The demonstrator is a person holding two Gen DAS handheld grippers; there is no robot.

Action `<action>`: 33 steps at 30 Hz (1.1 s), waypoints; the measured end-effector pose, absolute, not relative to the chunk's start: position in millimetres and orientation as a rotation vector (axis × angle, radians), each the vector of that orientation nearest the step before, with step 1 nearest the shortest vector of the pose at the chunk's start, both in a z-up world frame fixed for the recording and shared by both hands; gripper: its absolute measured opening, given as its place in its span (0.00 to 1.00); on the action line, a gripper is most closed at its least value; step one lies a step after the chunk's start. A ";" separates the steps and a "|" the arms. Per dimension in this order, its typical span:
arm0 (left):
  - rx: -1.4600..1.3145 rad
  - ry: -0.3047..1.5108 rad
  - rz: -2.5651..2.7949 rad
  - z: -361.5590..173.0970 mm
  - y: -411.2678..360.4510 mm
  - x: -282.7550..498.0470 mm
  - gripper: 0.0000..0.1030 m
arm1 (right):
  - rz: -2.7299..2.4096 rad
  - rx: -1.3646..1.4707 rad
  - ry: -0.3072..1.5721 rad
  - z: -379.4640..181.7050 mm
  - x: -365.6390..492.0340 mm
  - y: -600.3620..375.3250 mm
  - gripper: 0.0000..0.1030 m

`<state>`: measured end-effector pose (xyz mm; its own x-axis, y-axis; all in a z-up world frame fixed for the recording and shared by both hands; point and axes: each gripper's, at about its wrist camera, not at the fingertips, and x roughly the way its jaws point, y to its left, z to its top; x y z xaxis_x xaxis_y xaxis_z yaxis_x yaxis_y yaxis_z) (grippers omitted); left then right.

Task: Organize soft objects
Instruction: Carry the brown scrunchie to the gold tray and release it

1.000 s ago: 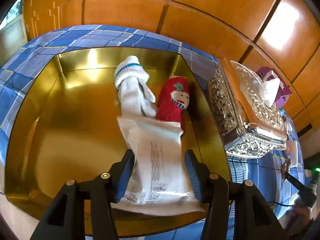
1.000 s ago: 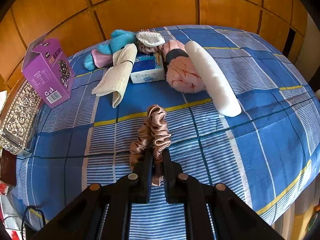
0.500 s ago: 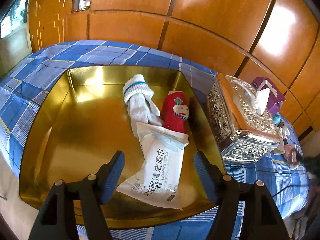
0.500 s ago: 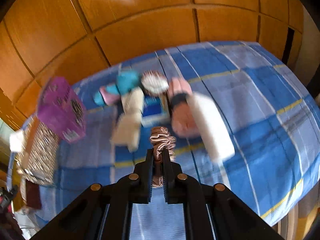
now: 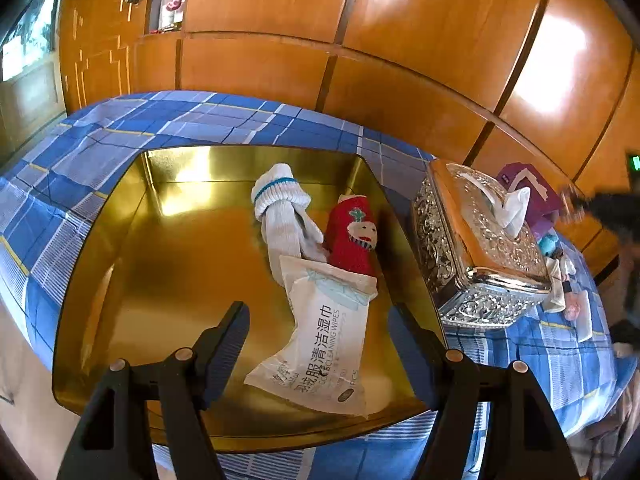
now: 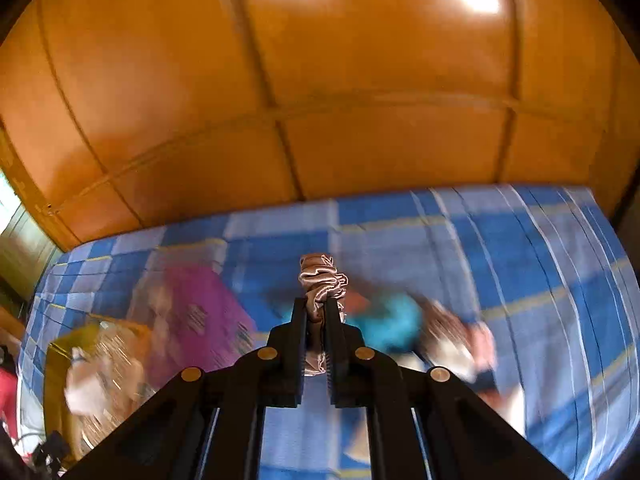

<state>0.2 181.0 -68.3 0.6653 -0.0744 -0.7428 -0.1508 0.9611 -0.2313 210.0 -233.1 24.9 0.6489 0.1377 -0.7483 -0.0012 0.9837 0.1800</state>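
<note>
Left wrist view: our left gripper gapes wide, empty, above the white wet-wipes pack in the gold metal tray.
Our right gripper pinches the beige satin scrunchie at frame centre, lifted over blurred blue checked cloth.

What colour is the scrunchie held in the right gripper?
The satin scrunchie between the right gripper fingers is pinkish brown, clearest in the right wrist view.

Clamped satin scrunchie; traybound wipes pack
</note>
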 end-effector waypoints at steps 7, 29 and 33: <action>-0.284 0.849 0.056 -70.6 186.6 -1.5 0.70 | 0.465 0.029 0.801 55.6 211.4 -126.5 0.06; -0.310 0.819 0.196 -64.9 224.7 -6.9 0.72 | 0.860 -0.240 1.001 -36.9 71.2 58.3 0.21; -0.310 0.819 0.190 -65.2 223.5 -6.8 0.72 | 0.852 -0.223 1.009 -42.1 65.8 57.1 0.37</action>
<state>-6.8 223.5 -65.2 0.6693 0.0469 -0.7415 -0.2842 0.9383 -0.1971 65.8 57.1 -42.1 0.2505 0.5227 -0.8149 -0.7161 0.6665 0.2074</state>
